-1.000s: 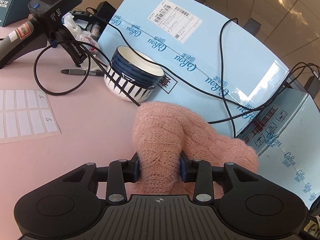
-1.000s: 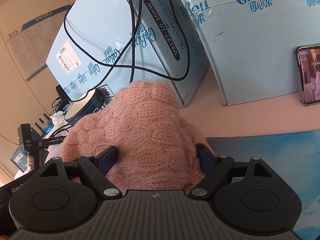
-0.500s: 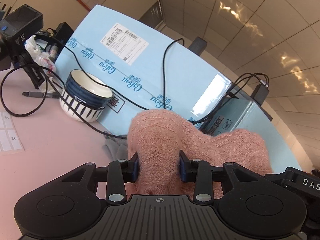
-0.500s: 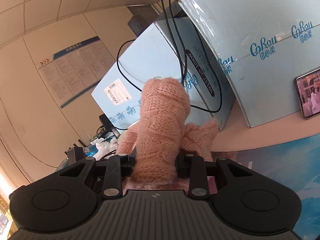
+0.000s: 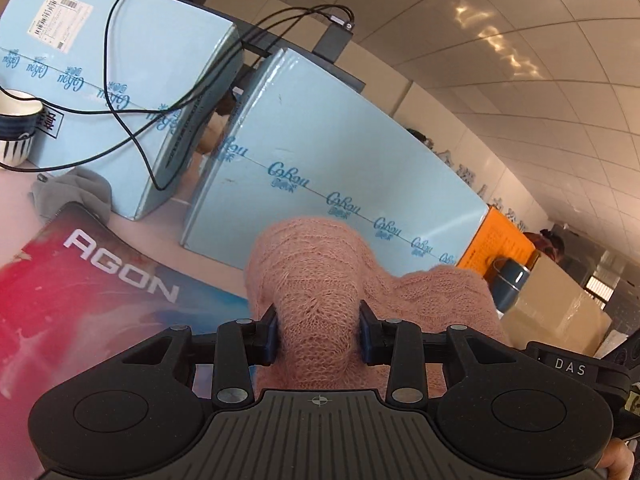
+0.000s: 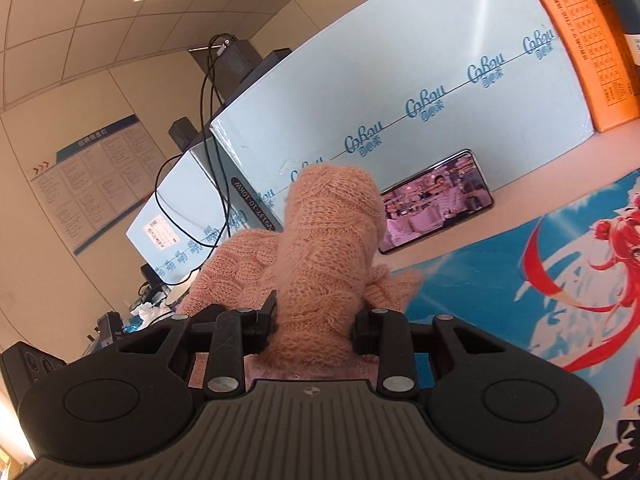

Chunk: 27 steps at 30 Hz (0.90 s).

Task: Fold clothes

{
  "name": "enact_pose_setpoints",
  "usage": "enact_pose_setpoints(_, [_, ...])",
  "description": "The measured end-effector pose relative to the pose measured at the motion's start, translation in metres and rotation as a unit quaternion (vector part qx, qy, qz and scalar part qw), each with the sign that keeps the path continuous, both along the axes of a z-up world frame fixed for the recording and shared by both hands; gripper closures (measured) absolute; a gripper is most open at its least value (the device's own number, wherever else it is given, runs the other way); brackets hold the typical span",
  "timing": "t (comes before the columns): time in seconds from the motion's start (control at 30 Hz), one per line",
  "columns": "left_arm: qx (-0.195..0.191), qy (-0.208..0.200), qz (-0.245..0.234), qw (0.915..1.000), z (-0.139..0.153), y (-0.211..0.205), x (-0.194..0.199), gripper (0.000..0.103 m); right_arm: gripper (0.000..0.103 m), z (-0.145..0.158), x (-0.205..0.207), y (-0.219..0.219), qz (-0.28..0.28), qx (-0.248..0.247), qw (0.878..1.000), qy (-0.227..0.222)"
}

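The left tool [image 5: 318,334] pinches a bunch of the pink knit sweater [image 5: 320,280], and the right tool [image 6: 314,326] grips another bunch, both lifted above the tabletop [image 5: 168,236]. A striped bowl [image 5: 14,128] sits beside the blue cartons [image 5: 320,168]; its inside is hidden.

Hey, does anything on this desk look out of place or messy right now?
Black cables drape loosely across the light blue boxes, and a grey cloth lies crumpled at one box's foot. The pink sweater itself is simply bunched in both grippers.
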State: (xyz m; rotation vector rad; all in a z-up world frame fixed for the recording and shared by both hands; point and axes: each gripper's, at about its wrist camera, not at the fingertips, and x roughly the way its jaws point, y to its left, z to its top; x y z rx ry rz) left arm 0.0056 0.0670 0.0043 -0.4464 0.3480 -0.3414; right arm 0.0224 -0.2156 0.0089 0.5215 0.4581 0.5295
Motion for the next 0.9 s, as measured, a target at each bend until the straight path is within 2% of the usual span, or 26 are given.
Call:
enact_pose_setpoints(0.17, [0.013,-0.002,-0.03,0.9995,-0.006,-0.052,-0.015,0.067,0.074,-0.004,-0.03,-0.052,-0.039,-0.012,0.999,0.0])
enact_pose_setpoints(0.27, [0.035,0.014,-0.035,0.9987,-0.012,-0.076,-0.016,0.064,0.073,-0.008,-0.04,-0.078,-0.057,-0.02,0.998,0.019])
enact_pose_setpoints(0.3, [0.053,0.022,-0.032,0.9978,-0.015,-0.082,-0.017,0.063,0.07,-0.011,-0.042,-0.084,-0.06,-0.026,0.997,0.03])
enact_pose_setpoints(0.37, [0.09,0.032,-0.021,0.9952,-0.02,-0.092,-0.018,0.053,0.065,-0.019,-0.048,-0.095,-0.074,-0.041,0.995,0.047])
enact_pose_setpoints(0.4, [0.12,0.033,-0.005,0.9923,-0.023,-0.097,-0.02,0.048,0.056,-0.023,-0.051,-0.101,-0.083,-0.045,0.994,0.052])
enact_pose_setpoints(0.43, [0.141,0.033,0.012,0.9895,-0.023,-0.099,-0.023,0.038,0.046,-0.026,-0.055,-0.106,-0.09,-0.041,0.994,0.055])
enact_pose_setpoints(0.47, [0.152,0.024,0.032,0.9876,-0.021,-0.099,-0.028,0.03,0.042,-0.028,-0.058,-0.112,-0.092,-0.031,0.994,0.057])
enact_pose_setpoints(0.53, [0.173,0.008,0.072,0.9823,-0.017,-0.1,-0.037,0.021,0.04,-0.032,-0.063,-0.123,-0.089,-0.004,0.994,0.06])
enact_pose_setpoints(0.6, [0.191,-0.02,0.088,0.9774,-0.01,-0.105,-0.051,0.015,0.04,-0.029,-0.065,-0.125,-0.075,0.014,0.996,0.055])
enact_pose_setpoints(0.67, [0.205,-0.06,0.073,0.9741,-0.006,-0.116,-0.067,0.012,0.04,-0.024,-0.066,-0.125,-0.059,0.031,0.997,0.046])
enact_pose_setpoints(0.77, [0.231,-0.099,0.004,0.9678,-0.002,-0.139,-0.085,0.007,0.035,-0.018,-0.063,-0.124,-0.024,0.058,0.997,0.039])
enact_pose_setpoints(0.83, [0.258,-0.119,-0.055,0.9572,-0.002,-0.158,-0.09,0.007,0.031,-0.016,-0.057,-0.121,0.001,0.075,0.996,0.044])
enact_pose_setpoints(0.9, [0.284,-0.138,-0.087,0.9448,-0.004,-0.173,-0.094,0.006,0.03,-0.013,-0.055,-0.119,0.023,0.096,0.994,0.042])
